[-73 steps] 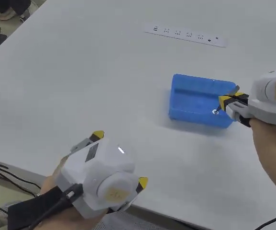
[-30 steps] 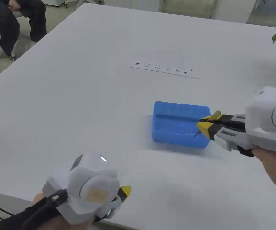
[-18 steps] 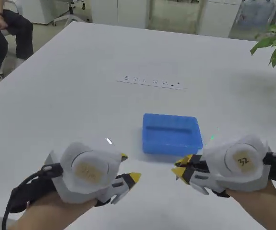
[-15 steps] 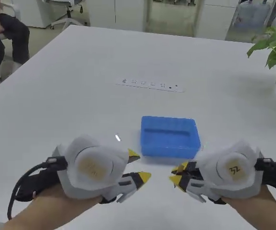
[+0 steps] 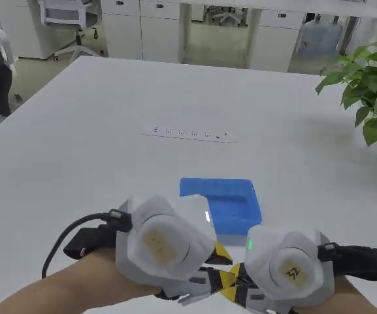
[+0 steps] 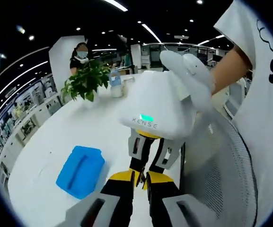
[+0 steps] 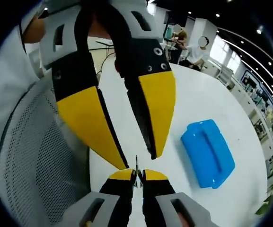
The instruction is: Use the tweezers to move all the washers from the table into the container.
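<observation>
**Quick head count of what's on and around the bench**

On the table [image 5: 77, 131] itself:
- one blue container [image 5: 222, 203], near the middle
- one white power strip [image 5: 189, 135], farther back
- one leafy plant [image 5: 364, 91], off to the right

Handheld stuff:
- two grippers, the left gripper [image 6: 141, 178] and the right gripper [image 7: 137, 175]
- one pair of tweezers [image 7: 136, 165], just the thin tips poking out between the right one's jaws

Beyond the far edge there's one water jug [image 5: 309, 39] and one office chair [image 5: 64, 13] to the far left. The right gripper view also catches two people sitting, a person [image 7: 179, 37] and a second person [image 7: 201, 47].
</observation>
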`<state>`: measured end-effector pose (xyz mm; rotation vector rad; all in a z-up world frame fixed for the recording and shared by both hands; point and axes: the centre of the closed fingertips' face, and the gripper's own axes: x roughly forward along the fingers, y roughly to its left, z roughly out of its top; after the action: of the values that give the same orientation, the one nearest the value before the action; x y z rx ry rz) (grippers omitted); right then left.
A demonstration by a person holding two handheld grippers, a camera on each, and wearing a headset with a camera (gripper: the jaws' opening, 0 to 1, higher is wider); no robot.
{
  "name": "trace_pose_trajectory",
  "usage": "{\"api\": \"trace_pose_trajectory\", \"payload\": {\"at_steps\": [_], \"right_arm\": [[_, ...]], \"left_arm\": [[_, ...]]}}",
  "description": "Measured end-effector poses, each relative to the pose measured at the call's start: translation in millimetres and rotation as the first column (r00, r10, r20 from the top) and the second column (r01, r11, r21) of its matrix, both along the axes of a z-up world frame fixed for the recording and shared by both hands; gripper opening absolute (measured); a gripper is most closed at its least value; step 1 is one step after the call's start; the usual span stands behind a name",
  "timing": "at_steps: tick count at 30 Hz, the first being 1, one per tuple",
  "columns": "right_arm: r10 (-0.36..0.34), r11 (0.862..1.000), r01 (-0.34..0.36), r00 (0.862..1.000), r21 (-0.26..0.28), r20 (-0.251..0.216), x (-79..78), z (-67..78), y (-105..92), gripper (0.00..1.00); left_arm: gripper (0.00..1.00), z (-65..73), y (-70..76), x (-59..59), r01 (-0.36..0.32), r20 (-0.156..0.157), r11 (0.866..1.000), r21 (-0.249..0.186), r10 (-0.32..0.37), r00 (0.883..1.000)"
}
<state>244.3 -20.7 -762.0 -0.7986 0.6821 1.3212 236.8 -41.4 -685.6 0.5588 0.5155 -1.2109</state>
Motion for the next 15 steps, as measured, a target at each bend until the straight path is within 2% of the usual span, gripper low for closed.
{"api": "trace_pose_trajectory", "payload": {"at_steps": [2, 4, 6, 8, 11, 14, 15], "right_arm": [[0.016, 1.000, -0.016, 1.000, -0.022, -0.017, -2.8, -5.0, -1.2, 0.03], [0.025, 0.999, -0.026, 1.000, -0.035, -0.015, -4.5, -8.7, -1.8, 0.03], [0.040, 0.998, -0.040, 0.999, -0.054, -0.011, -5.3, -12.4, -3.1, 0.03], [0.042, 0.997, -0.042, 0.999, -0.065, -0.001, -3.9, -15.7, -4.1, 0.03], [0.040, 0.997, -0.040, 0.999, -0.072, 0.007, -1.8, -19.8, -5.8, 0.03], [0.033, 0.996, -0.029, 0.998, -0.083, 0.047, 2.6, -29.0, -9.9, 0.03], [0.032, 0.996, -0.028, 0.998, -0.082, 0.053, 2.9, -32.1, -10.5, 0.03]], "left_arm": [[0.00, -5.0, -1.4, 0.4, 0.003, -0.017, 1.000, 0.008, -0.003, 1.000], [0.00, -9.5, -2.1, -3.2, 0.031, -0.037, 0.999, 0.011, -0.031, 0.999], [0.00, -15.2, -1.0, -7.2, 0.088, -0.028, 0.996, 0.032, -0.087, 0.996], [0.00, -19.1, 0.8, -5.4, 0.100, -0.003, 0.994, 0.042, -0.100, 0.995], [0.00, -26.3, 5.2, -3.1, 0.111, -0.003, 0.993, 0.050, -0.111, 0.994], [0.00, -40.3, 12.7, -0.5, 0.136, 0.021, 0.987, 0.082, -0.138, 0.990], [0.00, -48.4, 15.9, -0.4, 0.138, 0.010, 0.985, 0.101, -0.140, 0.990]]}}
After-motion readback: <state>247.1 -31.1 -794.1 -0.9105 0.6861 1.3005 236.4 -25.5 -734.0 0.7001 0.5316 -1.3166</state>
